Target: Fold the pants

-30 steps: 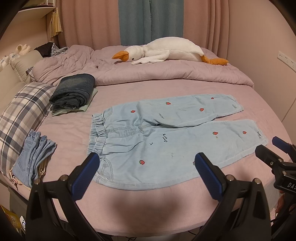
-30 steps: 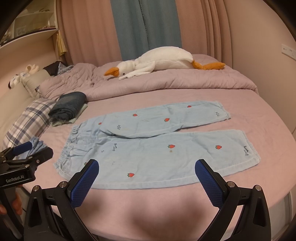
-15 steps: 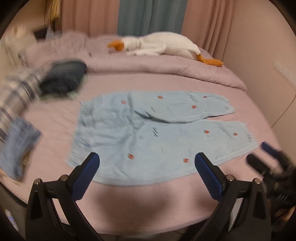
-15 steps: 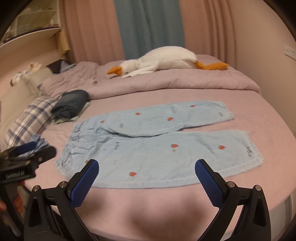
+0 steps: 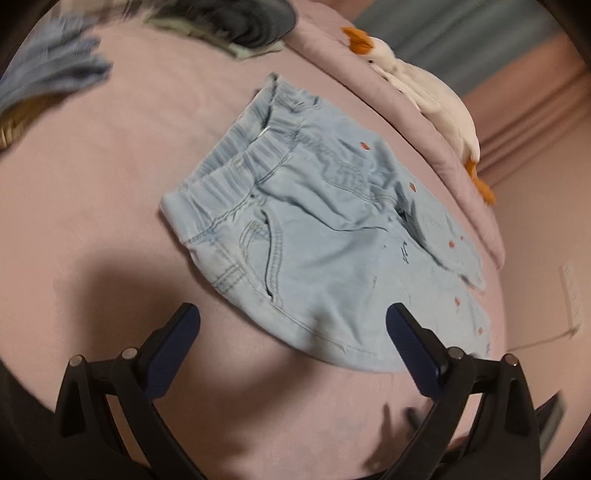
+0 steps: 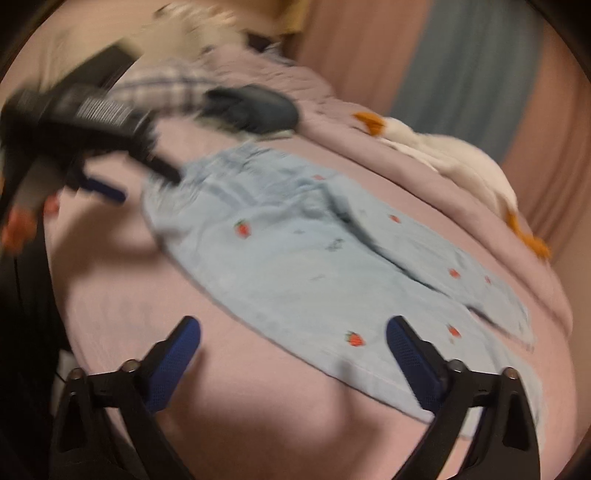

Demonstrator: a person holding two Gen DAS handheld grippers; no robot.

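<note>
Since half a second ago both tools have swung down and to the left, so the pants now run diagonally through each view instead of lying level across it, and the pictures are tilted and blurred.

The left tool (image 5: pixel 291 325) has its two blue-padded fingers (image 5: pixel 173 343) spread wide with nothing between them; it hangs over the pink bed sheet (image 5: pixel 92 206) at the lower middle of the frame, its right finger lying over the near edge of the pants. The right tool (image 6: pixel 291 336) is likewise wide open and empty at the bottom of its own frame, its right finger over the lower leg of the garment.

The light blue denim pants (image 5: pixel 314 236) lie spread flat on the sheet in the centre of the frame, with the elastic waistband toward the upper left and both legs running to the lower right. Small red strawberries dot the fabric.

In the right wrist view the left tool appears as a dark blurred shape at the upper left, its tips near the waistband; whether it touches the cloth cannot be told.

Farther out, folded dark jeans (image 5: pixel 243 18) sit at the top of the frame, and a white plush goose (image 5: pixel 424 88) with an orange beak rests on the quilt at the upper right.
</note>
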